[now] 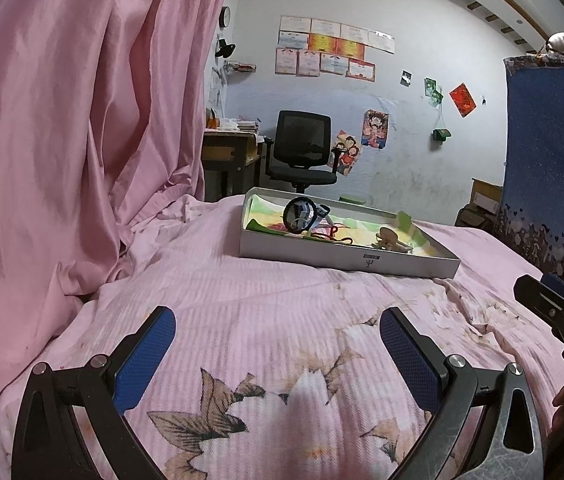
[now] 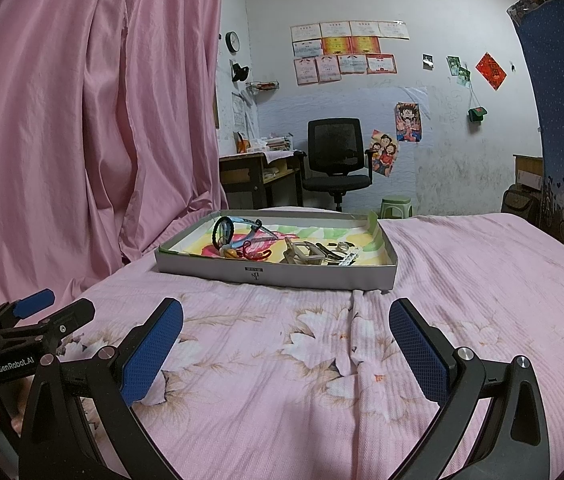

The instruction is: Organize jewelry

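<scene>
Both grippers, left gripper (image 1: 277, 344) and right gripper (image 2: 286, 336), hover over the bed (image 2: 462, 280), jaws wide open, empty. Jewelry (image 2: 241, 242) tangled in the tray (image 2: 273, 274) mid-bed. Suggest: come in low, pinch one piece, lift slowly to avoid snagging.

Black tongs (image 2: 286, 344), blue textured pads (image 2: 149, 354), silver screws, "GenRobot.AI" lettering.

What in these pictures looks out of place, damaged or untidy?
The jewelry lies tangled in a loose pile inside the shallow grey cardboard box lid on the pink flowered bedspread. The lid's far right corner flap is torn open and sticks up. Nothing has spilled onto the bed.
</scene>
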Demonstrator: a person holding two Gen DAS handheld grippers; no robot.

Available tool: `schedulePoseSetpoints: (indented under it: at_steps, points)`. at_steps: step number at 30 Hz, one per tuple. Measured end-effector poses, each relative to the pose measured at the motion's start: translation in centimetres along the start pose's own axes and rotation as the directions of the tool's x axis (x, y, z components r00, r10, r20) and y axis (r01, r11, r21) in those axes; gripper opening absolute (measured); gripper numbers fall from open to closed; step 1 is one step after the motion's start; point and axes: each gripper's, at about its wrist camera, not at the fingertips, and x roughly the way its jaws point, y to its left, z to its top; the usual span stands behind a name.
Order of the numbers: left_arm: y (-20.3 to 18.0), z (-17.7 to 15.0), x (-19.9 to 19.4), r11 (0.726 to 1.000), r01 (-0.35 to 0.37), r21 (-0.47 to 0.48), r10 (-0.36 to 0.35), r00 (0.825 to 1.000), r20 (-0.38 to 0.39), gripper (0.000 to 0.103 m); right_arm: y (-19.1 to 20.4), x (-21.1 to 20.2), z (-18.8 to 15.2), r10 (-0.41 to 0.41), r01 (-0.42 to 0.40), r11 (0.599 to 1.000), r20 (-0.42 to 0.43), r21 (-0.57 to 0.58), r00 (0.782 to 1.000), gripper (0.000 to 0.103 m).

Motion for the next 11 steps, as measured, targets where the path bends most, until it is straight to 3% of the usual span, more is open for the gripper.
schedulePoseSetpoints:
  at_steps: [11]
  points:
    - [0.22, -0.02, 0.20, 1.000, -0.004, 0.001, 0.004, 1.000, -0.007, 0.103, 0.01, 0.00, 0.02, 0.000, 0.000, 1.000, -0.001, 0.001, 1.000, 0.101]
